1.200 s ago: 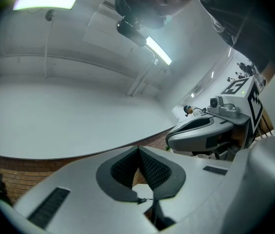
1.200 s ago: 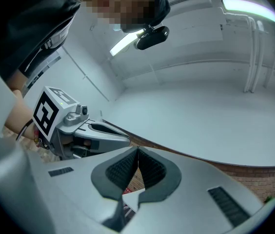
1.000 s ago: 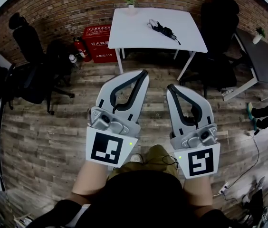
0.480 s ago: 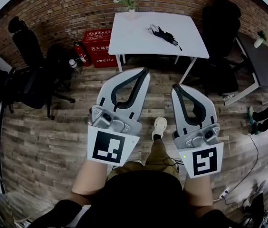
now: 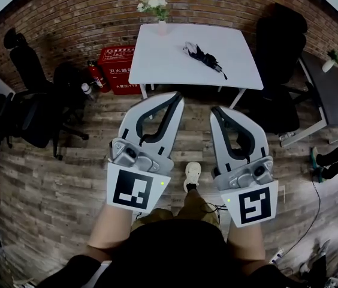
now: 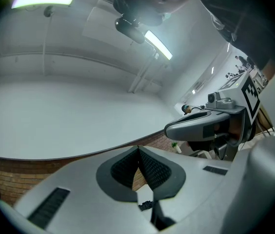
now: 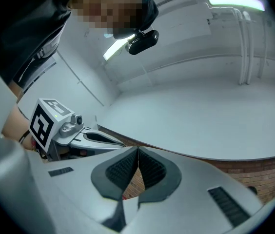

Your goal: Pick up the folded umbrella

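Folded umbrella (image 5: pixel 204 57): black, short, fabric bunched and lumpy. Lies slantwise on the white table (image 5: pixel 157 59), right of centre; a thin bit trails off its nearer end. Table stands against the brick wall (image 5: pixel 85 17). Left gripper (image 5: pixel 178 96) and right gripper (image 5: pixel 215 110) side by side over the wood floor (image 5: pixel 55 173), well short of the table. Both sets of jaws pressed together, nothing between them.

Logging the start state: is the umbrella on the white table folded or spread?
Folded: the umbrella lies as a compact dark bundle on the white table.
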Demonstrator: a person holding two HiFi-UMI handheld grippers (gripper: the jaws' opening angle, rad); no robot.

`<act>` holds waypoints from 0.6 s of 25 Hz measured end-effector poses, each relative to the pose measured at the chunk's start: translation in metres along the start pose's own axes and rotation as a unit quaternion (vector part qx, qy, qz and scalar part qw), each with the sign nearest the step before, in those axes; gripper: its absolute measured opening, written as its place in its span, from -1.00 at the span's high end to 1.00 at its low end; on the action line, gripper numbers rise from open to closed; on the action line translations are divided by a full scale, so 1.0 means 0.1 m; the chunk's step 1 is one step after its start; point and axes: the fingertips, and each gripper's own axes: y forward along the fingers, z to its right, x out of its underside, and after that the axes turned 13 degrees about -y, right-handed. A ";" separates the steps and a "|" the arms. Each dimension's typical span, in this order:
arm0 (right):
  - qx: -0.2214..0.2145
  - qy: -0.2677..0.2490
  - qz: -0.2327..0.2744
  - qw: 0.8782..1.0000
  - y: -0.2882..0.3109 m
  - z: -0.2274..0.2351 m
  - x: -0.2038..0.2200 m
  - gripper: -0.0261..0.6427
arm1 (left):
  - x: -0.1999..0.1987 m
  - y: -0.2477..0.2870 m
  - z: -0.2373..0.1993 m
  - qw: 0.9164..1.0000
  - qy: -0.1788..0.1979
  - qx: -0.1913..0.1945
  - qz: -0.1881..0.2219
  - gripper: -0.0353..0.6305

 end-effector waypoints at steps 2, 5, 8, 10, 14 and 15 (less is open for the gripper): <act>-0.010 -0.001 0.000 1.000 0.11 0.09 0.15 0.83 | 0.08 0.18 -0.09 1.000 -0.004 -0.004 -0.003 0.86; -0.013 0.003 -0.004 1.000 0.26 0.28 0.39 0.83 | 0.19 0.45 -0.18 1.000 -0.006 -0.003 -0.008 0.86; -0.012 0.008 -0.005 1.000 0.42 0.48 0.62 0.83 | 0.32 0.74 -0.29 1.000 -0.010 -0.006 -0.011 0.86; -0.014 0.011 -0.006 1.000 0.53 0.61 0.81 0.83 | 0.44 0.95 -0.36 1.000 -0.014 -0.008 -0.019 0.86; -0.024 0.019 -0.004 1.000 0.81 0.89 1.21 0.83 | 0.68 1.39 -0.51 0.999 -0.015 -0.013 -0.026 0.86; -0.025 0.020 -0.002 0.999 0.89 0.97 1.31 0.83 | 0.72 1.51 -0.56 0.999 -0.014 -0.016 -0.027 0.86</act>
